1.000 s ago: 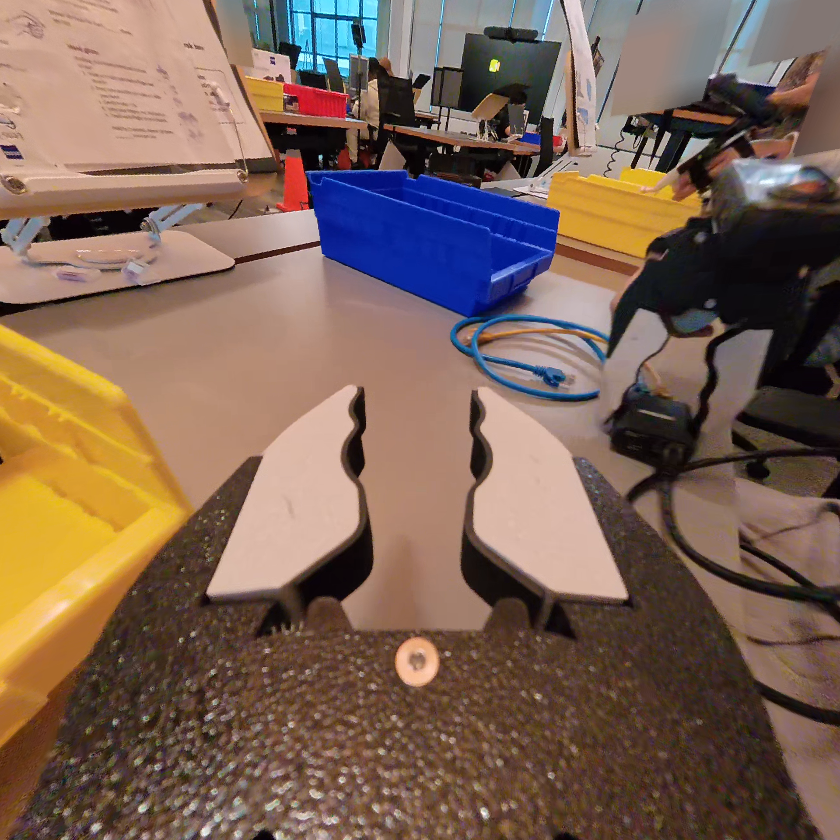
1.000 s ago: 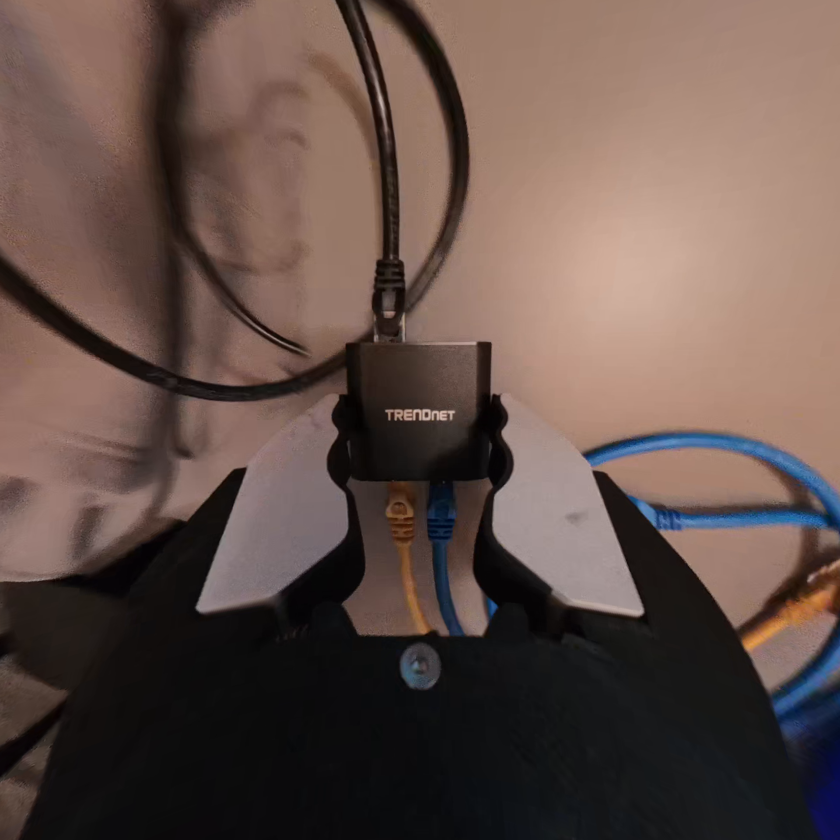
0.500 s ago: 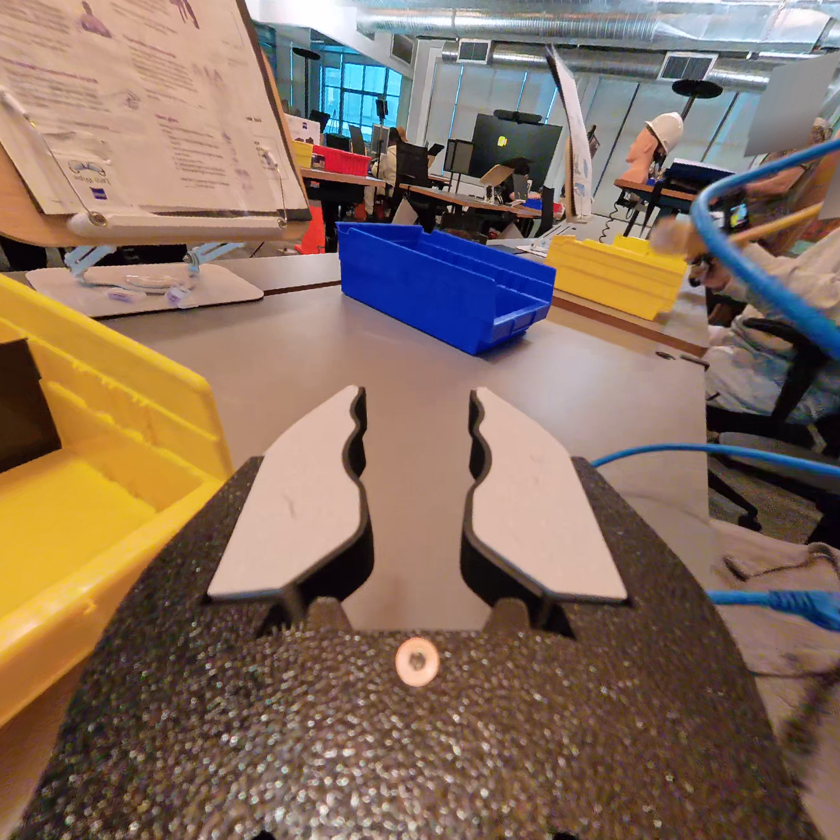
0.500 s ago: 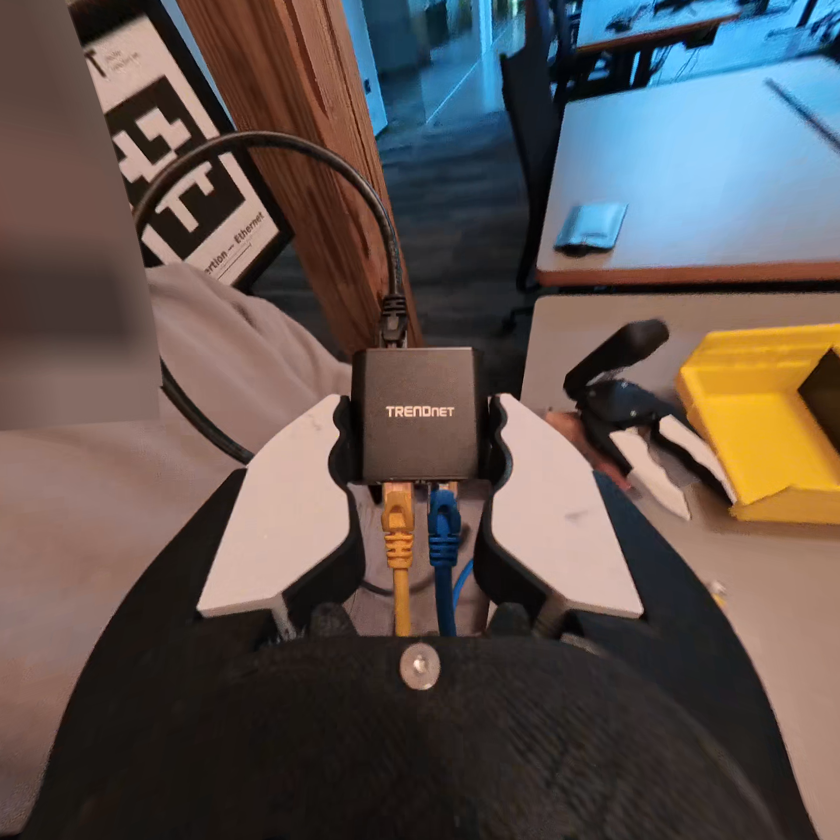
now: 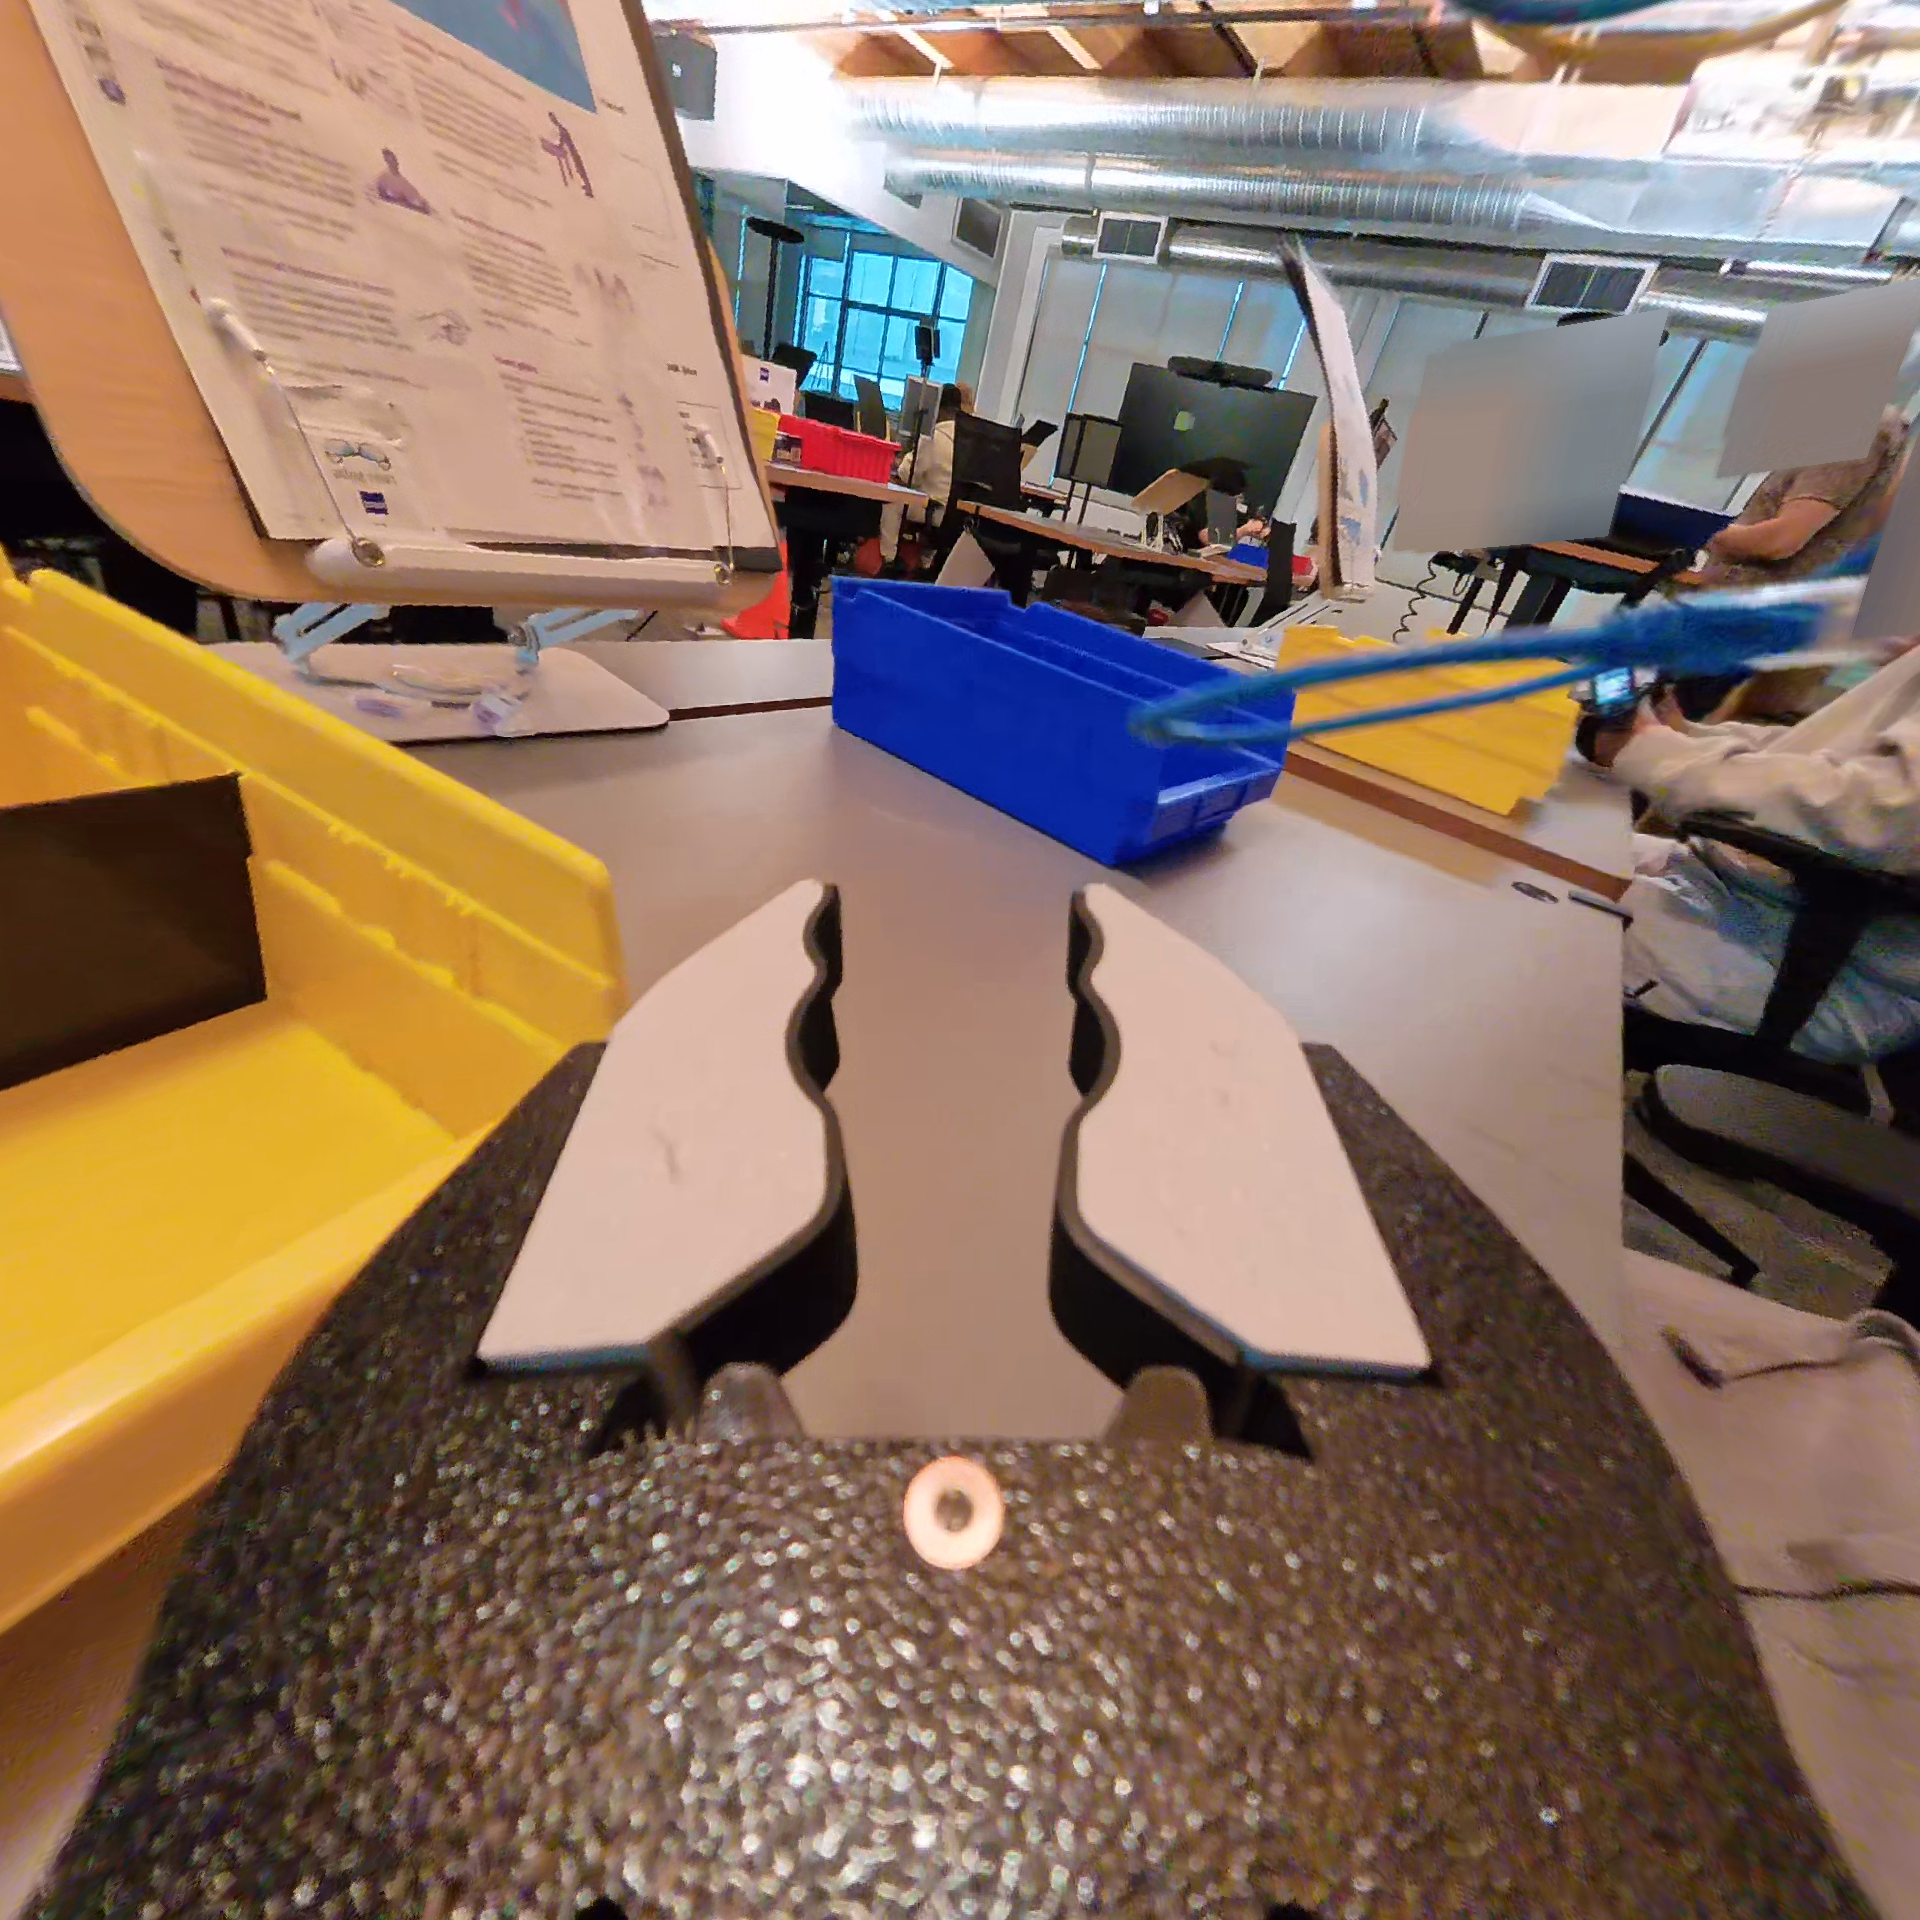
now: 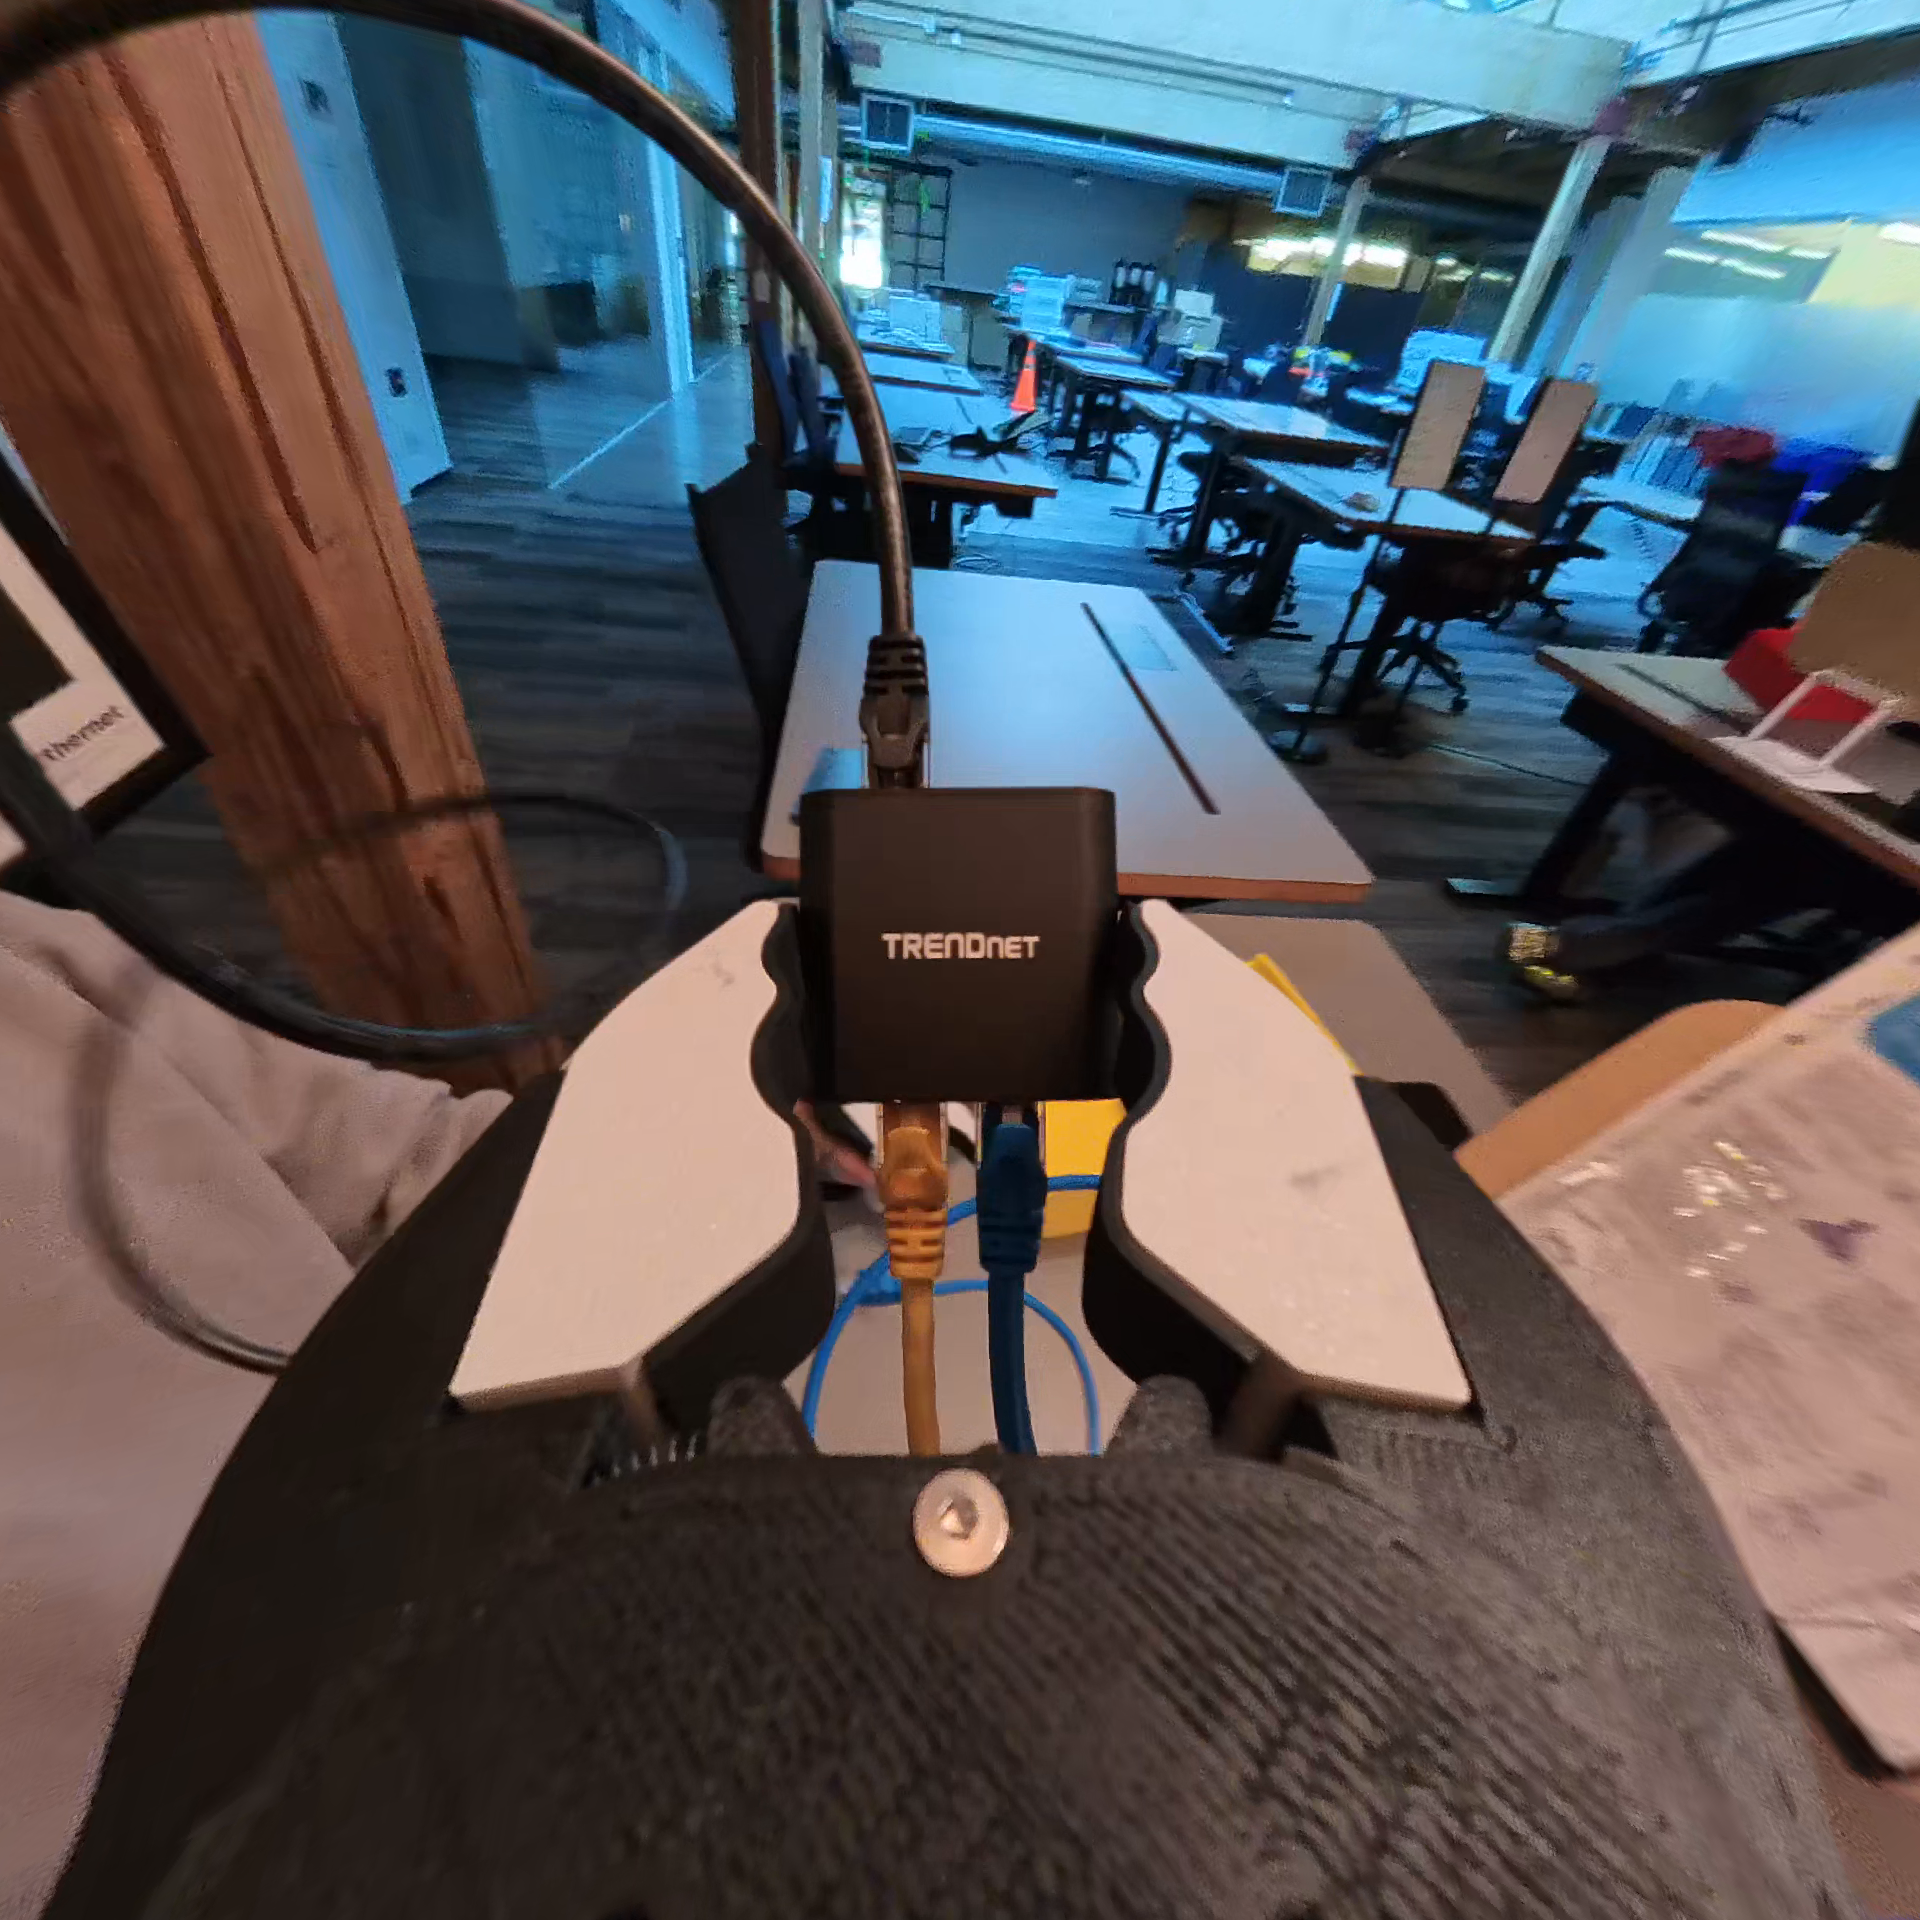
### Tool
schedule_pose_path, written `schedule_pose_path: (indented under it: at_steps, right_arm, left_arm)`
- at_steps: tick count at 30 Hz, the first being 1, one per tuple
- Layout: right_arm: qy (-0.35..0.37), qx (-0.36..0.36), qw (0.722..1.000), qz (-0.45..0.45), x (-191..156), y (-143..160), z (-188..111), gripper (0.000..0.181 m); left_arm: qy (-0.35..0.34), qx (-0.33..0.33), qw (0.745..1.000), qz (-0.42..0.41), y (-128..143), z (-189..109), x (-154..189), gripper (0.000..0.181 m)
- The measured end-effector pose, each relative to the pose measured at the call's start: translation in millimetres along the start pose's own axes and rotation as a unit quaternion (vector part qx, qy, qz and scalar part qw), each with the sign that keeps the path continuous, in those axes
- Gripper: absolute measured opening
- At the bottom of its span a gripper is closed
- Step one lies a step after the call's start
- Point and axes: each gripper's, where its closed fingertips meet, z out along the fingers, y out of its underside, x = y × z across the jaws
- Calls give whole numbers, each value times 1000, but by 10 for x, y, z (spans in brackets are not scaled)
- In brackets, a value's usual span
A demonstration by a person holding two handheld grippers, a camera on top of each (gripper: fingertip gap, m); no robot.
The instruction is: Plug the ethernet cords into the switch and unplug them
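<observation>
Left wrist view: left gripper [image 5: 951, 925] sits low over the grey table [image 5: 935, 821], jaws apart, nothing between them. Yellow bin [image 5: 312, 1039] fills the left edge of the frame, a black card [image 5: 114, 914] standing in it. Blue bin [image 5: 1039, 717] at centre, further back. A document stand [image 5: 416, 312] with printed sheets occupies the upper left. A blue ethernet cord [image 5: 1455, 655] crosses the right side in mid-air, blurred.

Right wrist view: right gripper [image 6: 956, 935] is clamped on the black switch [image 6: 956, 935], held at centre frame, clear of any surface. Black cord [image 6: 894, 582] is plugged into its far side and arcs up to the upper left. Yellow cord [image 6: 914, 1226] and the blue cord are plugged into its near side, running down between the fingers [image 6: 644, 1174]. Wooden post [image 6: 239, 520] at left.
</observation>
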Motion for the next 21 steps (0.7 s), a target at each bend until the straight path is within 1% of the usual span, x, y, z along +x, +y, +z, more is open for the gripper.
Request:
schedule_pose_path:
  at_steps: [3, 5, 7, 10, 11, 13, 14, 15, 16, 18, 19, 21]
  right_arm:
    - [40, 2, 999, -12, 484, -65, -342, 59]
    - [84, -27, 996, -27, 848, 37, -581, 59]
    - [138, -85, 985, -51, 1224, 224, -835, 59]
    - [218, -185, 956, -65, 1773, 574, -1248, 59]
    - [238, -217, 945, -61, 1933, 710, -1381, 59]
    - [288, -283, 914, -41, 2244, 1018, -1652, 59]
    - [307, -306, 901, -28, 2363, 1162, -1755, 59]
    - [316, -317, 894, -12, 2443, 1283, -1817, 59]
    - [318, -315, 894, 7, 2493, 1371, -1842, 59]
    - [303, -292, 907, 31, 2533, 1466, -1819, 59]
    - [291, -273, 916, 42, 2534, 1486, -1783, 59]
    - [257, -208, 941, 75, 2502, 1448, -1658, 58]
  left_arm:
    - [-4, -8, 1000, -8, 87, 17, -61, 41]
    - [-3, -11, 1000, -13, 123, 31, -74, 41]
    - [-1, -12, 1000, -12, 144, 49, -62, 41]
    - [1, -22, 1000, -4, 175, 85, -38, 40]
    - [3, -25, 1000, -2, 183, 101, -24, 40]
    - [9, -29, 1000, 0, 201, 139, 6, 40]
    - [13, -32, 999, 0, 211, 158, 23, 40]
    - [17, -34, 999, 0, 219, 177, 42, 40]
    - [20, -36, 999, 0, 230, 196, 59, 40]
    - [22, -44, 999, 4, 266, 230, 83, 40]
    - [23, -50, 998, 7, 288, 245, 96, 40]
    - [27, -61, 998, 14, 330, 272, 124, 40]
